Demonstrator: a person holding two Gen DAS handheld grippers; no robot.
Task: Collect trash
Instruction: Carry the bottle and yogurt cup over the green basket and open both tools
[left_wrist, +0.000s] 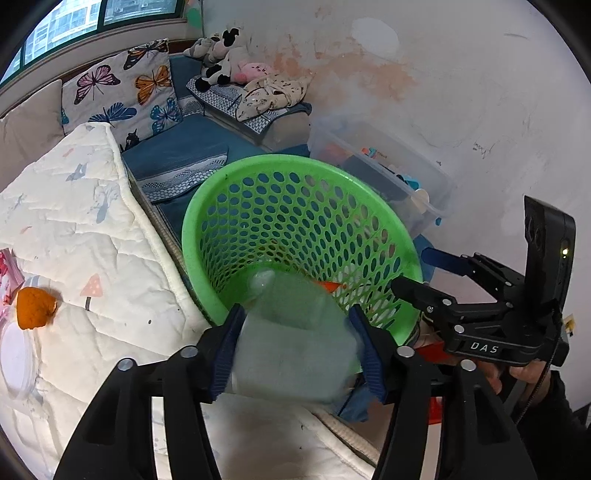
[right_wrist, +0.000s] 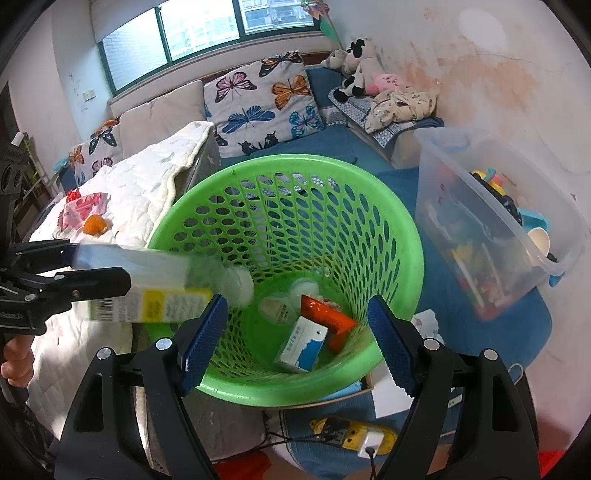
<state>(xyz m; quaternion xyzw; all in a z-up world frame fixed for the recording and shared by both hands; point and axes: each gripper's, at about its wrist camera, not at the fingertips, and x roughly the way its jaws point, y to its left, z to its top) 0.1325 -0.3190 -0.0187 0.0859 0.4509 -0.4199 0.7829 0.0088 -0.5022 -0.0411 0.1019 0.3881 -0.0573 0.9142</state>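
My left gripper (left_wrist: 295, 343) is shut on a pale plastic bottle (left_wrist: 291, 332) and holds it, cap forward, over the rim of the green mesh basket (left_wrist: 258, 173). The right wrist view shows the same bottle (right_wrist: 162, 288) with a yellow label, its cap over the basket rim (right_wrist: 417, 254). My right gripper (right_wrist: 297, 336) is open and empty just above the basket's near rim; it also shows in the left wrist view (left_wrist: 417, 273). Inside the basket lie a white-and-blue carton (right_wrist: 303, 343), an orange wrapper (right_wrist: 328, 319) and small white cups (right_wrist: 303, 290).
An orange peel (left_wrist: 35, 308) and a pink packet (right_wrist: 83, 210) lie on the white quilted bed (left_wrist: 81, 221). A clear toy bin (right_wrist: 498, 229) stands right of the basket. Butterfly cushions (right_wrist: 258, 103) and plush toys (right_wrist: 360, 70) line the blue bench behind.
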